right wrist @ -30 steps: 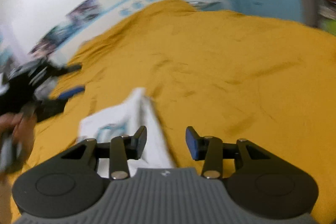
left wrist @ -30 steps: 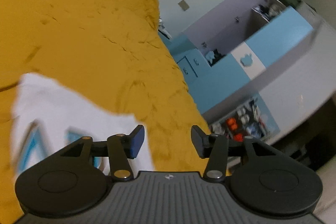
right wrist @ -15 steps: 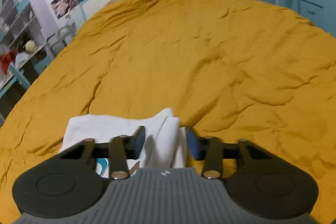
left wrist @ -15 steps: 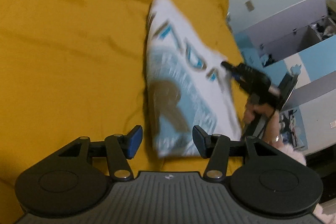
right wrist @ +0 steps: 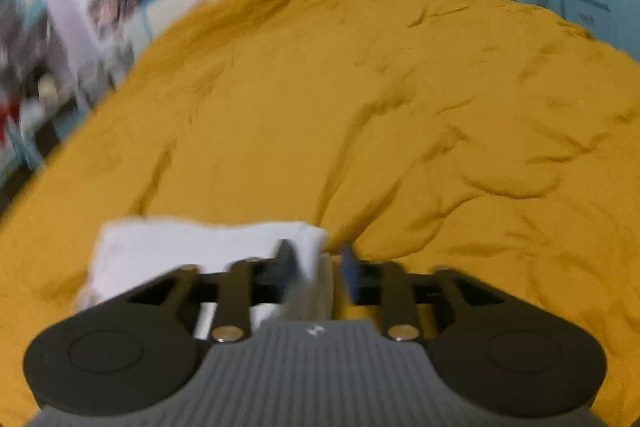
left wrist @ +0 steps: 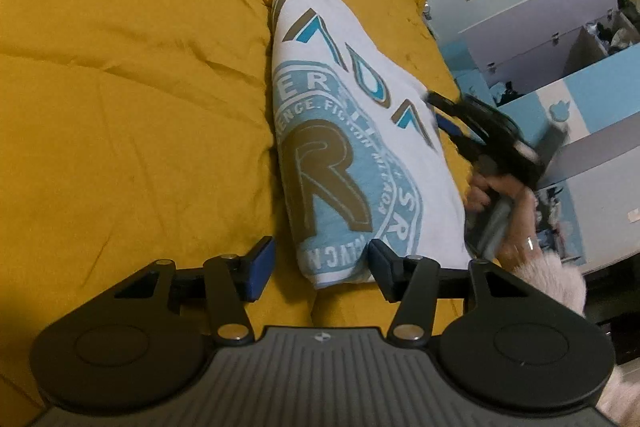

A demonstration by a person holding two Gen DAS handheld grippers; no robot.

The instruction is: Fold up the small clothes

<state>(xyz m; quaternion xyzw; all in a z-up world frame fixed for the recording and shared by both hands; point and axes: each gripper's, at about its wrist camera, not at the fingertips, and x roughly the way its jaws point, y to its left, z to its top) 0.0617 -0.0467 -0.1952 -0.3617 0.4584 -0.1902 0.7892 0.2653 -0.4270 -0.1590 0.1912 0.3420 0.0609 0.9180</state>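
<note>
A white T-shirt with a light blue and brown print lies folded on the mustard bedspread. My left gripper is open, its jaws on either side of the shirt's near corner, just above it. My right gripper has its jaws closed in on a bunched edge of the white T-shirt. It also shows in the left wrist view, at the shirt's right edge, held by a hand.
The mustard bedspread is wrinkled and stretches far back. Blue and white cabinets stand beyond the bed's right side. Posters and shelves line the wall at the left.
The left gripper swung over the shirt and settled at its near corner. The right gripper's jaws closed on the shirt's edge and the right view is blurred by motion.
</note>
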